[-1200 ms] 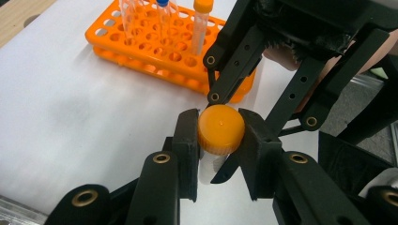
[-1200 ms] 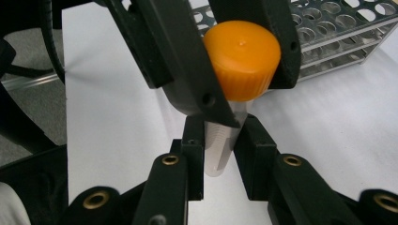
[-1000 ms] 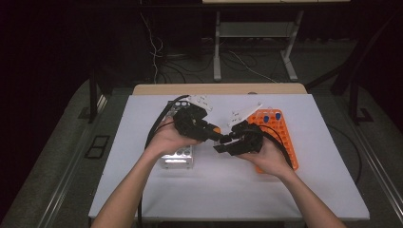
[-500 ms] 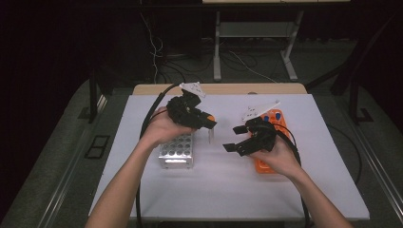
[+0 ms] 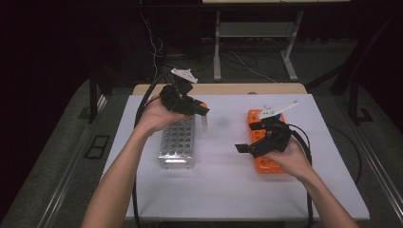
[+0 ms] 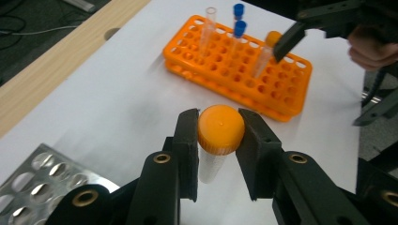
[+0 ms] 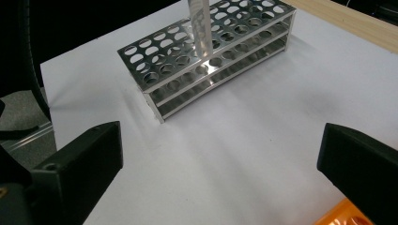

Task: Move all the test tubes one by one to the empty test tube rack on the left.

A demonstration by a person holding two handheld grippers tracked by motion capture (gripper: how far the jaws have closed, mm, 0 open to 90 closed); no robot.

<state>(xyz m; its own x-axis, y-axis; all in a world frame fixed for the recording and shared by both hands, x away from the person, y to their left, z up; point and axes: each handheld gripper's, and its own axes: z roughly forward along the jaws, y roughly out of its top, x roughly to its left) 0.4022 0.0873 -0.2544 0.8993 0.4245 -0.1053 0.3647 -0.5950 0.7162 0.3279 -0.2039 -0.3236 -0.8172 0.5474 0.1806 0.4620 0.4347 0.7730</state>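
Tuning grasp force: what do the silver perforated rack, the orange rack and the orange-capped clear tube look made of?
Silver perforated rack: likely polished metal, mirror glints. Orange rack: looks like moulded plastic, matte, uniform colour. Orange-capped clear tube, clamped by the left gripper: transparent body, plastic or glass unclear; ribbed plastic-looking cap.

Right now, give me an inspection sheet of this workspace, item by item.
Surface: white table top with a wooden strip along the far edge.
Job's things: orange-capped tube clamped at its cap, hanging above the table beside the metal rack; orange rack holds two blue-capped tubes, an uncapped tube and an orange-capped one.
Clutter: nothing seen.
Grippers: left hand-held gripper shut on the tube; right hand-held gripper open and empty, held above the orange rack.
Cables: black cable trails from the left hand-held gripper, another loops off the right one.
Surroundings: dark floor, loose wires and a white frame beyond the table.
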